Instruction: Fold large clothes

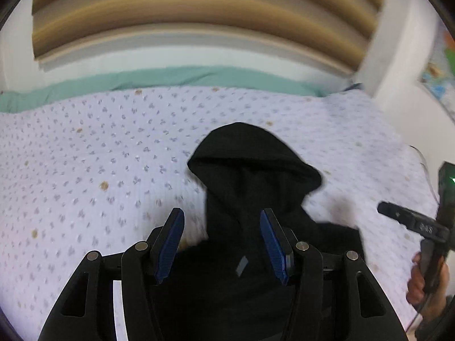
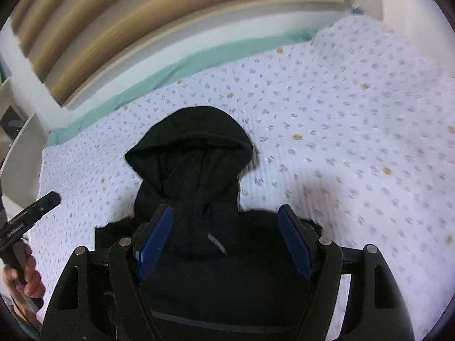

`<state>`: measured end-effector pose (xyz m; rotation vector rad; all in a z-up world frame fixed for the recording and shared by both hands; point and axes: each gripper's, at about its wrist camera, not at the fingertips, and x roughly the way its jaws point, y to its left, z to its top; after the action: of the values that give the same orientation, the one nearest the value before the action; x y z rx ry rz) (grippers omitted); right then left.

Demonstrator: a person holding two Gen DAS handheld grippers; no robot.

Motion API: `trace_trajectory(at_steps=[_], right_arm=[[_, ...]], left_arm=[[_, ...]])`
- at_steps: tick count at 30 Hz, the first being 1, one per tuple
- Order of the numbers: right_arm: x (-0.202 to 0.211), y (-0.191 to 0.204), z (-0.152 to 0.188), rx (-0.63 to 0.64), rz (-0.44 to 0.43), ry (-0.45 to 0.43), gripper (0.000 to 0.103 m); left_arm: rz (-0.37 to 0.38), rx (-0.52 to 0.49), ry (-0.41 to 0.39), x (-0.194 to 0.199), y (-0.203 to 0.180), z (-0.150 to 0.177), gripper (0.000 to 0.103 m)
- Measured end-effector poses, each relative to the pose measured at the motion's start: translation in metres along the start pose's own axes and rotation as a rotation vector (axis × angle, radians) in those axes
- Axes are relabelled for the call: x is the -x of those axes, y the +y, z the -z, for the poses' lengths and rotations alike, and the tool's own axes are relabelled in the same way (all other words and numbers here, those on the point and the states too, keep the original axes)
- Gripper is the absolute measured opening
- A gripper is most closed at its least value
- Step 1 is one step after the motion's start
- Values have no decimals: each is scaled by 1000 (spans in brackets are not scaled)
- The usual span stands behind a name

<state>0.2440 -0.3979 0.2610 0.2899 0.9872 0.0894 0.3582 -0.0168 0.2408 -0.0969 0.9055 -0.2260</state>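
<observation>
A black hoodie [image 1: 250,187] lies on the bed, its hood pointing away from me toward the headboard; the right wrist view shows the same hoodie [image 2: 190,170]. My left gripper [image 1: 221,244] hovers over its body, blue pads apart, nothing pressed between them. My right gripper [image 2: 224,243] stands wider over the collar area, also with nothing gripped. The lower part of the hoodie is hidden under both grippers. The right gripper [image 1: 412,224] shows at the right edge of the left wrist view, and the left gripper [image 2: 28,216] at the left edge of the right wrist view.
A pale lilac bedspread [image 1: 99,170] with small flower dots covers the bed. A teal sheet [image 1: 170,76] runs along the far edge below a slatted wooden headboard [image 1: 184,14]. A white bedpost [image 1: 392,42] stands at the right. A hand [image 2: 28,270] grips the left handle.
</observation>
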Motion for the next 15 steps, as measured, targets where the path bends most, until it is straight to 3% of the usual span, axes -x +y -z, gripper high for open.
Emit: trace_trajectory(at_steps=[6,9,12,13,14,15], right_arm=[[-85,-22,-22,-36,21,76,76],[-114,-29,-33,-47,19,99,76],[-147,-35,-42,-68,1,128,76],[-157,-35,-44,-69,-17,138,63],[-163,-33,-46,-57,-24,145,31],[-164,-30,-47,-30,31,128,11]], left_arm=[[-21,83,104,-119,25,-21,57],[6,116,120,-158,32,-26,57],[-4,83,152,-195,31,-32,57],[-11,73,165,-204,31,-33,57],[-15,66,171,-213,32,-35,49],[-22,74,159,-216,35,-37,36]])
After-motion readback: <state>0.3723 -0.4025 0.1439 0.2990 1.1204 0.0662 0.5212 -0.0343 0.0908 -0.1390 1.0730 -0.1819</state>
